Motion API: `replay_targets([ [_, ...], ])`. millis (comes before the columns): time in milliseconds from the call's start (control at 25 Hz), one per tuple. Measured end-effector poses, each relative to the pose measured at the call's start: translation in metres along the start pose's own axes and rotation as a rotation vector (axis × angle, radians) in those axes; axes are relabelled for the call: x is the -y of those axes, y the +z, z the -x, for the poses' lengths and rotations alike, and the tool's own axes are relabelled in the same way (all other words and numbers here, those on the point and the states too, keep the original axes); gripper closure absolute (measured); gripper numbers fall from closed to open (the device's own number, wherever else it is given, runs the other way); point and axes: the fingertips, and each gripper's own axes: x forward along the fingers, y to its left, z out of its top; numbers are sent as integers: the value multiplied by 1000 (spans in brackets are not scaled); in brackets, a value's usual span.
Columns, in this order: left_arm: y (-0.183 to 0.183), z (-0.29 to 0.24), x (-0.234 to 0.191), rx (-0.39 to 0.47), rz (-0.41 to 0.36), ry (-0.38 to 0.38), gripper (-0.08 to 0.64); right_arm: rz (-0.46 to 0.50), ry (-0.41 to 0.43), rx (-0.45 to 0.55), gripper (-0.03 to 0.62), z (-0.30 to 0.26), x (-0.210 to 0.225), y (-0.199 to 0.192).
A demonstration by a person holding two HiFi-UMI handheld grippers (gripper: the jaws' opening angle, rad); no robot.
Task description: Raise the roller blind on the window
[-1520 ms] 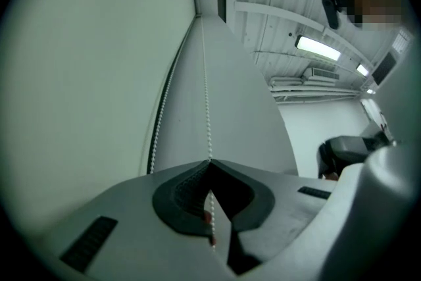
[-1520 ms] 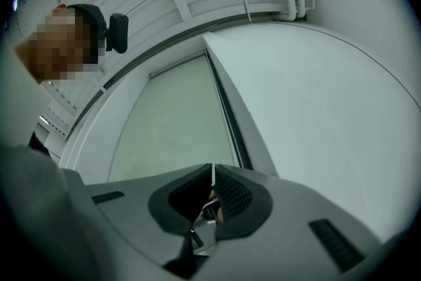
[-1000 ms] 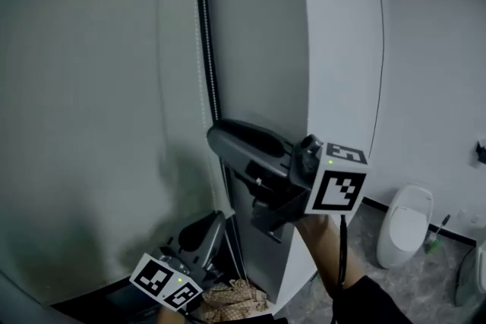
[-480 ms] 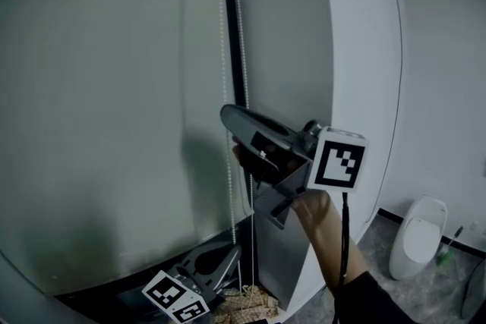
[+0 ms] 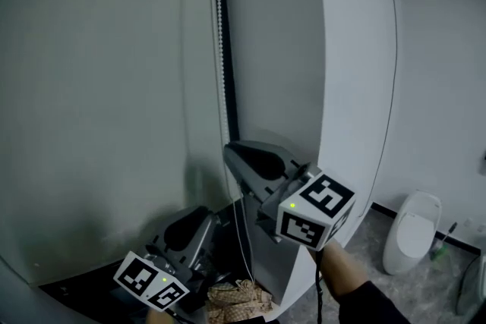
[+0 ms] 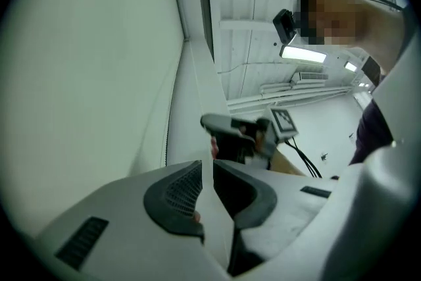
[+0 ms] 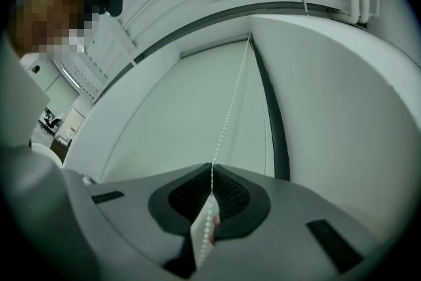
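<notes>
The pale grey roller blind fills the left of the head view and hangs low over the window. Its white bead chain runs down the blind's right edge, beside a dark gap, into my right gripper. In the right gripper view the chain comes down between the dark pads. The right gripper has just been closing and is shut on the chain. My left gripper sits lower and to the left, jaws together; I see no beads between them. The left gripper view shows the right gripper above it.
A white wall column stands right of the blind. On the tiled floor at lower right are a white toilet fixture and a green-handled brush. A patterned woven item lies below the grippers.
The right gripper has closed on the chain, rolled so its marker cube faces upward, and come down. The left gripper has risen from the frame's bottom edge.
</notes>
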Motion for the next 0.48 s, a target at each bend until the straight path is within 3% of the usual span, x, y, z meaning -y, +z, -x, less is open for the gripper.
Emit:
replay_targets([
  [120, 39, -22, -7, 53, -26, 10, 546, 37, -31, -78, 577, 17, -9, -33],
  [240, 64, -43, -4, 80, -44, -14, 517, 51, -30, -93, 577, 30, -27, -51],
  [480, 81, -67, 5, 90, -74, -39, 502, 70, -33, -99, 577, 39, -51, -65],
])
